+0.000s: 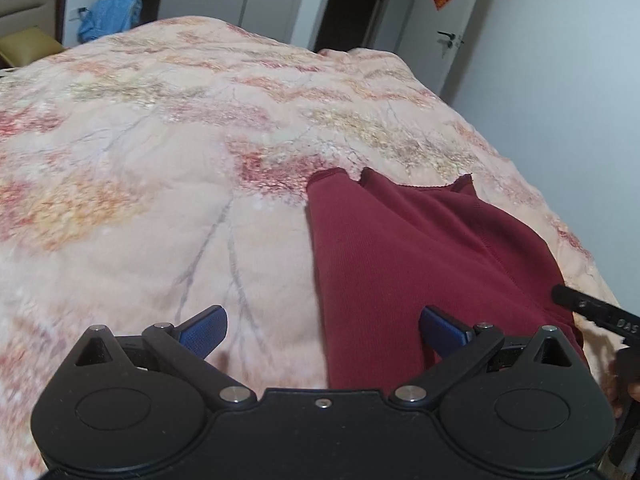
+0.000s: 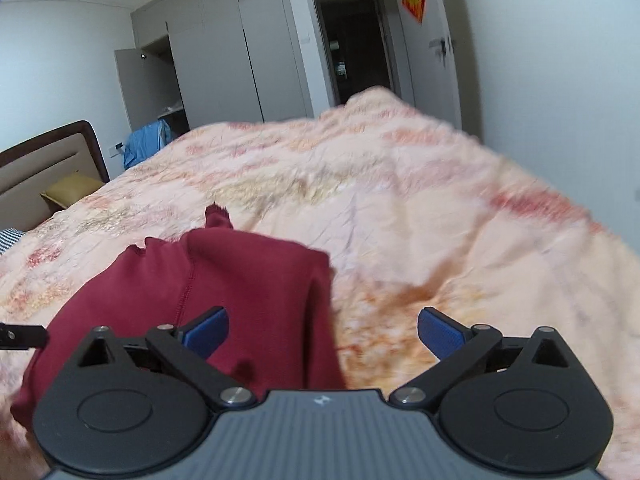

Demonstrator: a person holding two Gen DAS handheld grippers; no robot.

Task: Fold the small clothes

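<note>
A: Counting the clothes, one dark red garment [image 1: 400,248] is seen, laid folded on the bed [image 1: 160,160] near its right edge.
B: And the grippers?
A: Two. The left gripper [image 1: 323,330] is spread with nothing pinched; the right gripper [image 2: 323,330] is spread wide too, nothing between its fingers [image 2: 206,330].
B: Room?
A: Much bare quilt is left to the left. "DAS" can be read on a black part [image 1: 600,312].
</note>
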